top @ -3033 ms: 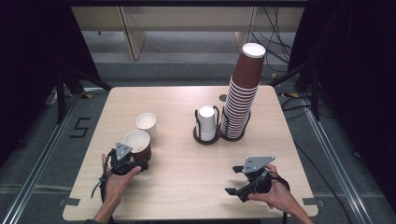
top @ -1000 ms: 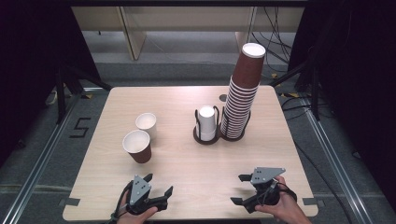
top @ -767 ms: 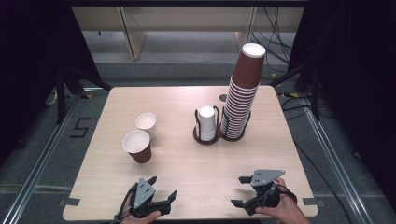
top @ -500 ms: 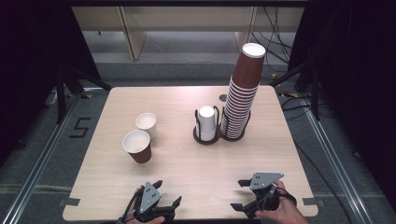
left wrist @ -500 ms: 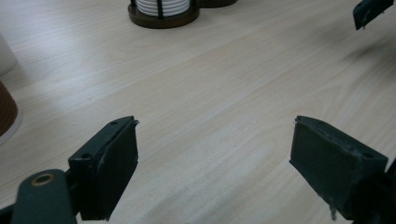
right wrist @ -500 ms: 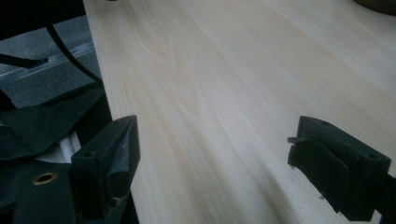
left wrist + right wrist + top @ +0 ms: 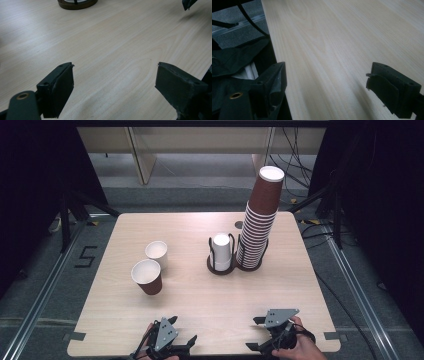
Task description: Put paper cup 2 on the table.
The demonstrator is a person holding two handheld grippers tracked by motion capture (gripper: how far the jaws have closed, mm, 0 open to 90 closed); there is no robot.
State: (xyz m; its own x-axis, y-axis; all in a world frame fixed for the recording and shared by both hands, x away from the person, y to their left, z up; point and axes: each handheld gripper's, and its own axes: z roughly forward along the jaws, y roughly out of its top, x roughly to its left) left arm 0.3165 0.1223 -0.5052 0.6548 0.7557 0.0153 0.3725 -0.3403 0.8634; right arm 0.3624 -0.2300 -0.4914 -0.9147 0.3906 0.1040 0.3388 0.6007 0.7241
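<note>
A brown paper cup (image 7: 147, 277) with a white inside stands upright on the left of the wooden table (image 7: 200, 300). A paler cup (image 7: 156, 254) stands just behind it. My left gripper (image 7: 183, 329) lies at the near edge, well short of both cups. It is open, and in the left gripper view (image 7: 115, 65) bare wood shows between its jaws. My right gripper (image 7: 251, 334) rests at the near right edge in a hand (image 7: 300, 352). It is also open over bare table in the right gripper view (image 7: 328, 64).
A tall stack of brown cups (image 7: 259, 220) rises at the back centre-right. Beside it a wire holder (image 7: 220, 254) holds a white cup, and its base (image 7: 77, 2) is far ahead of the left jaws. Grey floor and cables surround the table.
Three seconds ago my left gripper was up against the brown cup; it has since drawn back to the near edge, leaving the cup standing. The right gripper slid slightly nearer the edge.
</note>
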